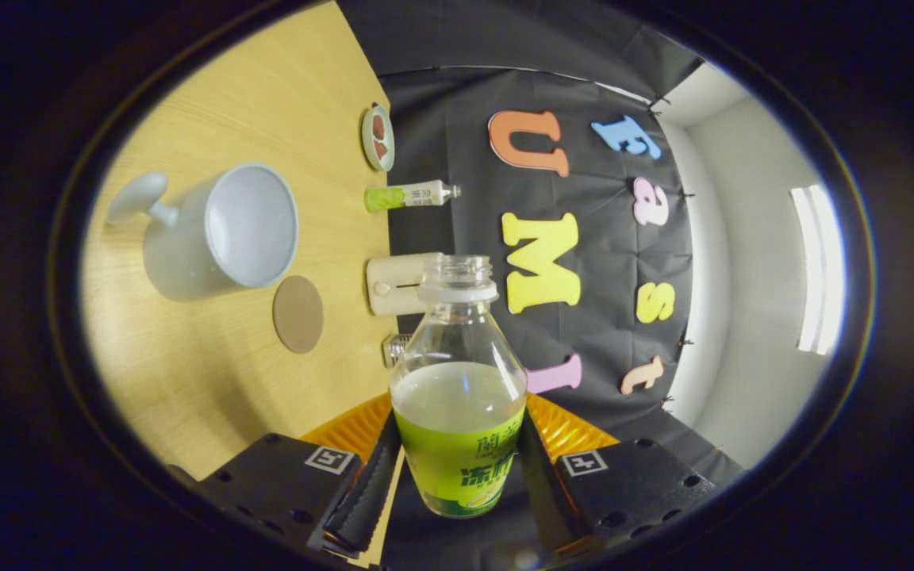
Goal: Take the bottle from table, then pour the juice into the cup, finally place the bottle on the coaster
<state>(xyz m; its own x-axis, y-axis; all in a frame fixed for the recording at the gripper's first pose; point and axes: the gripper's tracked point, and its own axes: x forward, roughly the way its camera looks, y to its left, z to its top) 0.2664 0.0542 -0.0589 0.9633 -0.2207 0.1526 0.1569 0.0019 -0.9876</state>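
**A:** What is the claw (457, 484) doing?

**B:** It is clamping the juice bottle (458, 396). Both fingers are pressing on the green label band, one on each side, so the bottle is sitting squarely between them with its neck pointing forward along them.

**A:** And how is the whole thing lying?

**B:** The claw is rolled over onto its side. The wooden table (211, 381) is running up one side of the view like a wall, and the black booth cloth is filling the other side. The liquid surface in the bottle is lying straight across the bottle's width, at about the shoulder, and the upper part is looking empty. The mouth is uncapped.

**A:** Where is the cup?

**B:** The white cup (223, 230) is standing on the table, well apart from the bottle and off to the table side of the fingers, its handle pointing away from the bottle. Its open mouth is facing the camera and the inside is looking pale; I cannot tell whether anything is in it.

**A:** The coaster?

**B:** The round brown coaster (298, 314) is lying flat on the table just beside the cup, between the cup and the bottle's neck. Nothing is resting on it.

**A:** Anything else?

**B:** Along the table's far edge, against the cloth, a small dish (378, 137), a green-and-white tube (409, 196) and a cream-coloured box (395, 284) are standing in a row.
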